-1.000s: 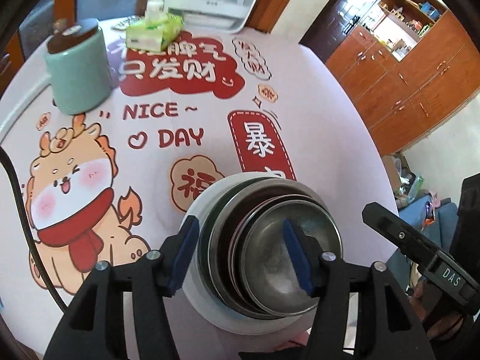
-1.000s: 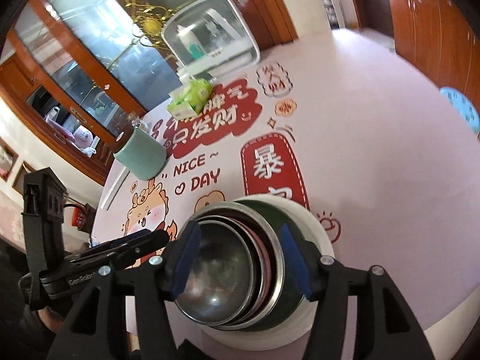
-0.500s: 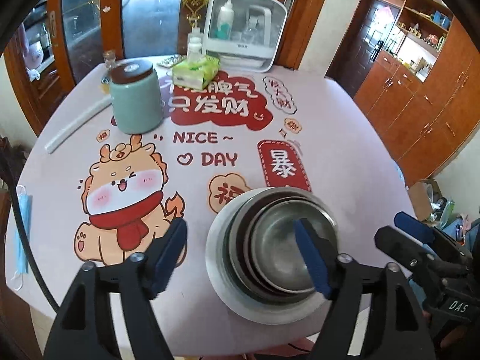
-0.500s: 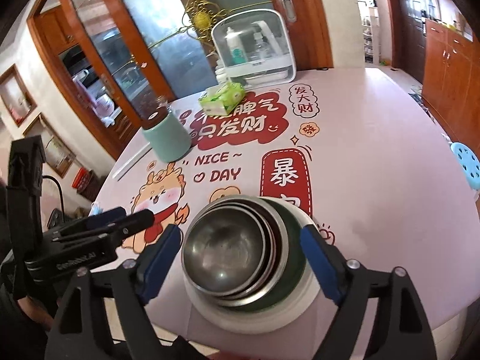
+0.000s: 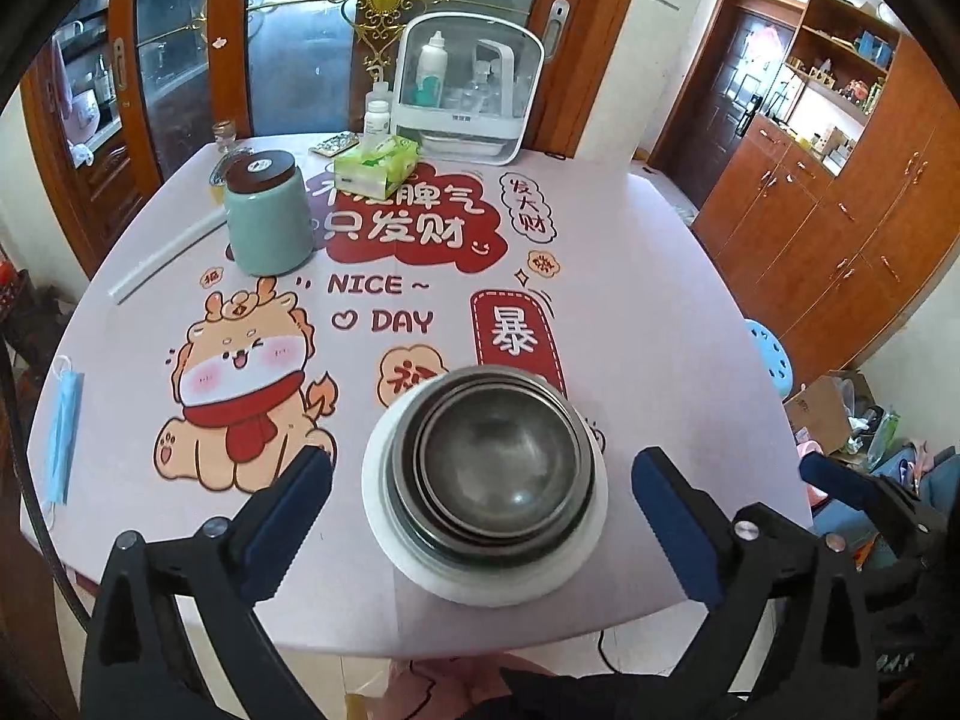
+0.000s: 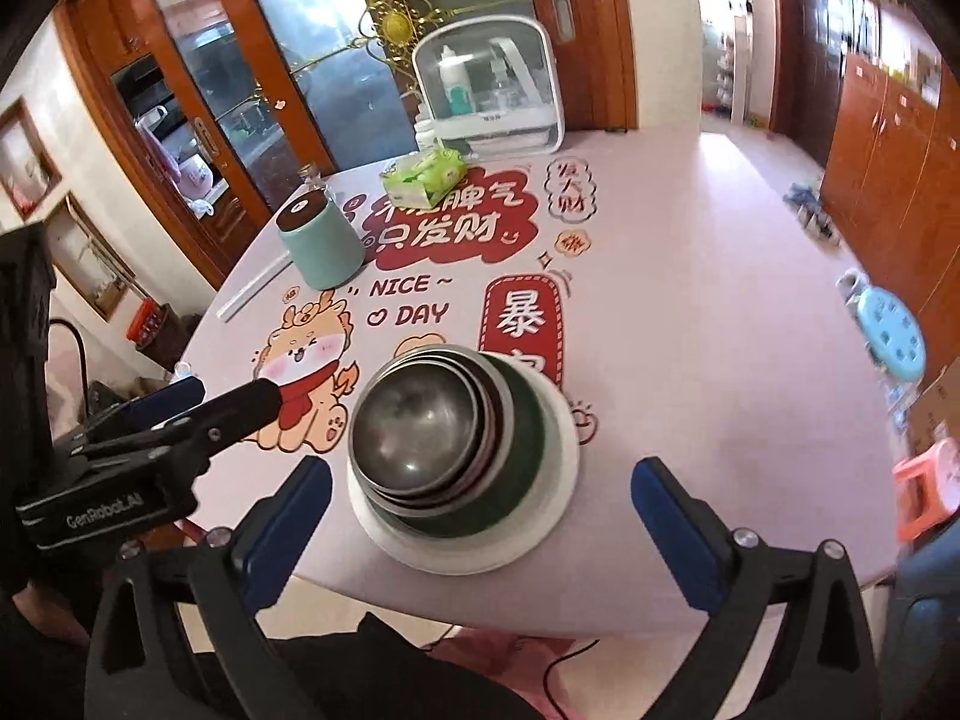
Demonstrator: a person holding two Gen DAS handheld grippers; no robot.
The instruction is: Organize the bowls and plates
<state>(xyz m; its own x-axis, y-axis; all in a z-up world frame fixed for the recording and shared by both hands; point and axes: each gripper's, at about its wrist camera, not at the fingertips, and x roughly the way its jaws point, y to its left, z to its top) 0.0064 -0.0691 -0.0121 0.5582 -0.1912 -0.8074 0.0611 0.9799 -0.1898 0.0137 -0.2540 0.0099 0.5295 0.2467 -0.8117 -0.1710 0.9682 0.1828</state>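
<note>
A stack of nested steel bowls point(image 5: 495, 462) sits on a white plate point(image 5: 384, 516) near the front edge of the table; it also shows in the right wrist view point(image 6: 420, 426), where a dark green bowl point(image 6: 522, 462) sits under the steel ones on the white plate point(image 6: 558, 516). My left gripper point(image 5: 480, 474) is open and empty, held above and behind the stack. My right gripper point(image 6: 480, 480) is open and empty, also back from the stack. The left gripper also shows in the right wrist view point(image 6: 198, 402).
A teal canister with a brown lid point(image 5: 267, 216), a green tissue pack point(image 5: 375, 168) and a white storage box point(image 5: 468, 96) stand at the table's far side. A blue face mask point(image 5: 60, 432) lies at the left edge. Blue stool point(image 6: 888, 336) stands to the right.
Both grippers have opened wide and pulled back and up from the bowl stack, which stays on the table.
</note>
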